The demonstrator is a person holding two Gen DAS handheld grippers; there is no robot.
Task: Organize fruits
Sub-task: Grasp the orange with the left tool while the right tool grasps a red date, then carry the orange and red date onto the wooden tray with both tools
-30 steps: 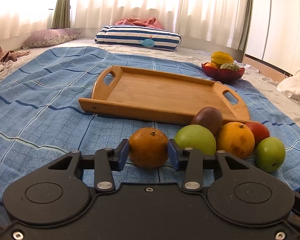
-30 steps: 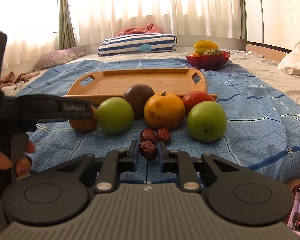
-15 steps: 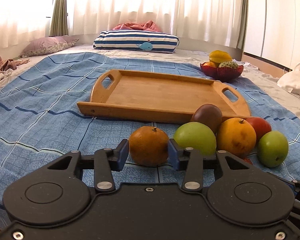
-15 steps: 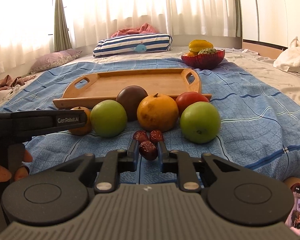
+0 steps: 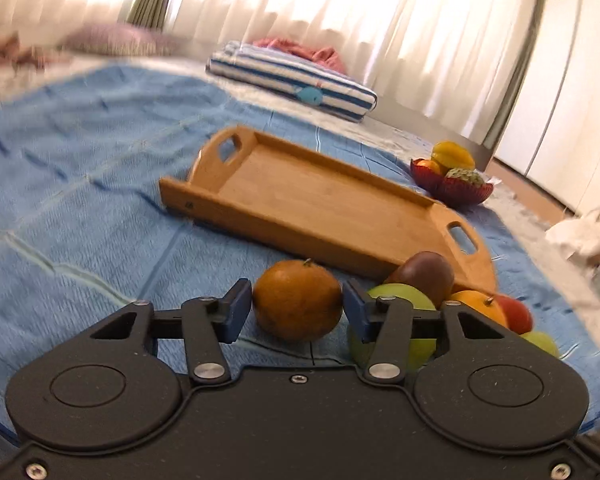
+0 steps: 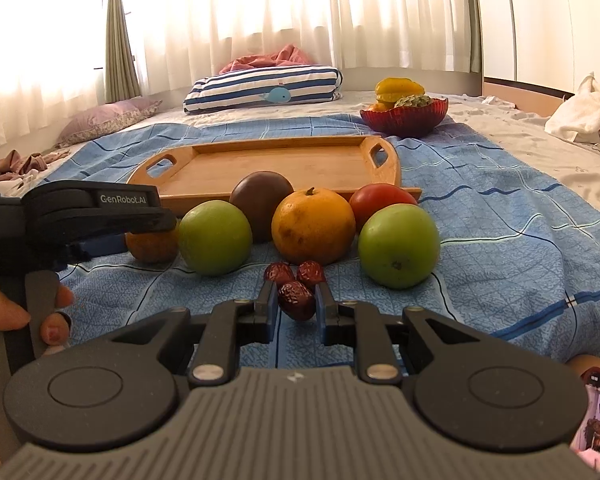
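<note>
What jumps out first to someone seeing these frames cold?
The fruit cluster on the blue blanket, in front of the empty wooden tray. The right gripper is shut on a red date; the left gripper, jaws just opening, brackets a small orange. Behind: a red fruit bowl.

Left gripper [image 5: 298, 308]: matte black housing, 2 round recessed discs, silver pivot screws on 2 black link arms, blue finger pads [image 5: 238, 310]. White "GenRobot.AI" lettering on its side in the right wrist view.

Right gripper [image 6: 297, 307]: same build, dark blue pads, ribbed grey near shell with a small white logo.

Person's hand [image 6: 16, 312] shows painted nails.
</note>
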